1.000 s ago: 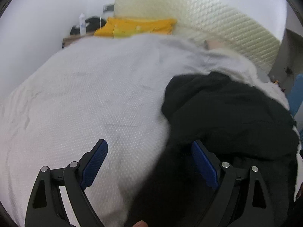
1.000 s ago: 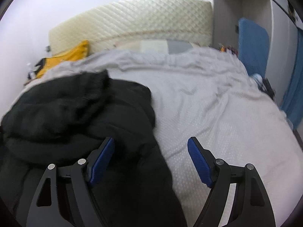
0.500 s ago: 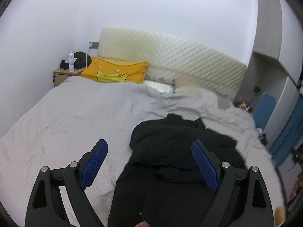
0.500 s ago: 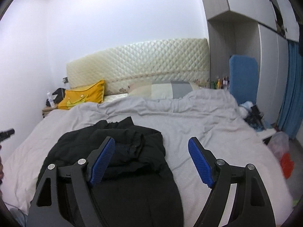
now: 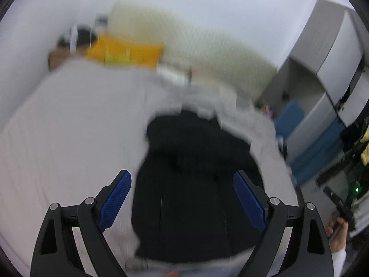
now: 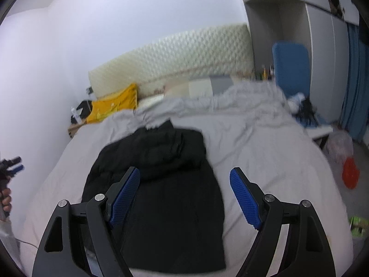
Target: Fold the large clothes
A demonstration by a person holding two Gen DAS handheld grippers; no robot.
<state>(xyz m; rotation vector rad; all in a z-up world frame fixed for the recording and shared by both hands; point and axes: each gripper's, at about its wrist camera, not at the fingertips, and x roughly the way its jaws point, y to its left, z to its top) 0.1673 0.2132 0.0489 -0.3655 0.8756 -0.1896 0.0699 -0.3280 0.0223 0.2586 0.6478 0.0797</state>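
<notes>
Black garment lying on the bed, spread lengthwise with a bunched, doubled-over part at the end nearer the headboard; grey cover shows on both sides of it. Left gripper above the bed, fingers wide apart with nothing between them (the garment is seen below, through the gap). Right gripper likewise clear of the cloth, fingers well apart and empty. Yellow pillow against the headboard at the left corner, beside a nightstand carrying a bottle and a dark object. Wardrobe and blue chair to the right of the bed; orange item on the floor. Left-wrist view is motion-blurred.
</notes>
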